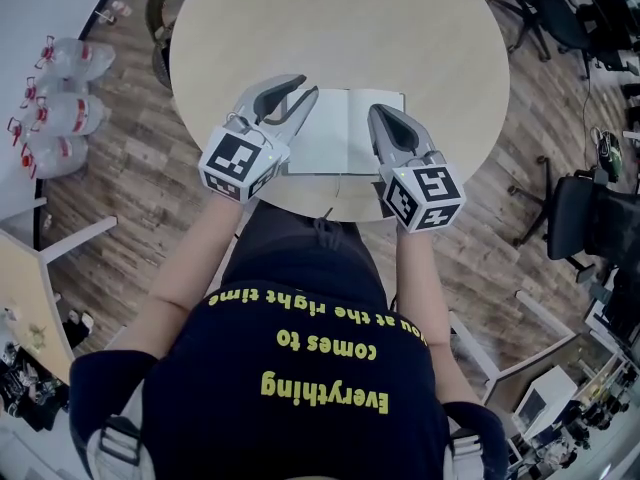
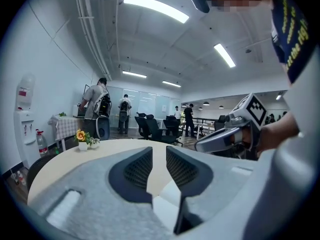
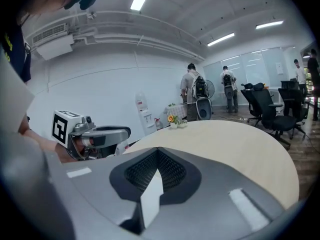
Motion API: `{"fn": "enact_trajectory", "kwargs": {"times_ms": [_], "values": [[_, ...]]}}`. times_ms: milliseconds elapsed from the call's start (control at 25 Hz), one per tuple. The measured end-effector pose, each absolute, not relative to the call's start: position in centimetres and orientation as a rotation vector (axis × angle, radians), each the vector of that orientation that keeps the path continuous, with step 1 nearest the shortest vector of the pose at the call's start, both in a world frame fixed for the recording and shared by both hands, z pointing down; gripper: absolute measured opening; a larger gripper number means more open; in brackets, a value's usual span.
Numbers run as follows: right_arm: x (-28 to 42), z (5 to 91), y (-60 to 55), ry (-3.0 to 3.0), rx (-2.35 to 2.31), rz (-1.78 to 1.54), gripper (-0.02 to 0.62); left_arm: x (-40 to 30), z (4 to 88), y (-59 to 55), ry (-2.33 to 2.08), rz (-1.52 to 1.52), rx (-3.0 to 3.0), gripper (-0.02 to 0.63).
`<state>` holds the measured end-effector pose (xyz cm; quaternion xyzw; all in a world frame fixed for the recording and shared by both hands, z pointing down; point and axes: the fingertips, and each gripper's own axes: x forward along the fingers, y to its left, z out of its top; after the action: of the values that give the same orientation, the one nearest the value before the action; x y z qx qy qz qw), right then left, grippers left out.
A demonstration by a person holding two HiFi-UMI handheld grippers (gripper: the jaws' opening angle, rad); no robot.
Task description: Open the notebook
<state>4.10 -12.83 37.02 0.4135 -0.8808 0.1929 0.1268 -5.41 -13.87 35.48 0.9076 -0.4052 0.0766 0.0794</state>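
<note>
The notebook [image 1: 335, 133] lies flat with white pages up, near the front edge of the round beige table [image 1: 340, 28]. My left gripper [image 1: 308, 85] hovers over the notebook's left edge. Its jaws [image 2: 159, 154] stand a little apart with nothing between the pads, and white paper [image 2: 170, 196] shows below them. My right gripper [image 1: 378, 110] is above the notebook's right edge, its pads [image 3: 157, 151] shut together. A white sliver of the notebook [image 3: 150, 199] shows through the slot behind them. Each gripper also appears in the other's view, the right gripper [image 2: 200, 144] and the left gripper [image 3: 125, 131].
A small pot with a yellow flower [image 2: 82, 139] stands at the table's far side. Large water bottles [image 1: 70, 98] lie on the wooden floor at left, and black office chairs [image 1: 585, 218] stand at right. People [image 2: 100, 109] stand far back by a water dispenser [image 2: 25, 119].
</note>
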Motion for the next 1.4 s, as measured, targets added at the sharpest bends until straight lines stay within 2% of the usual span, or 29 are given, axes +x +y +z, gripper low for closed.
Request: {"fn": "enact_trajectory", "kwargs": {"times_ms": [480, 880, 1400], "values": [[7.2, 29.7, -14.2, -2.657, 1.370, 0.383, 0.012, -4.7, 29.7, -15.2, -1.268, 0.145, 2.820, 0.054], [10.6, 23.3, -14.3, -2.693, 1.584, 0.145, 0.012, -4.6, 22.7, -16.0, -1.372, -0.073, 2.868, 0.040], [13.6, 20.0, -13.1, -2.623, 1.828, -0.084, 0.012, -6.1, 22.6, -15.7, -1.449, -0.065, 2.829, 0.029]]}}
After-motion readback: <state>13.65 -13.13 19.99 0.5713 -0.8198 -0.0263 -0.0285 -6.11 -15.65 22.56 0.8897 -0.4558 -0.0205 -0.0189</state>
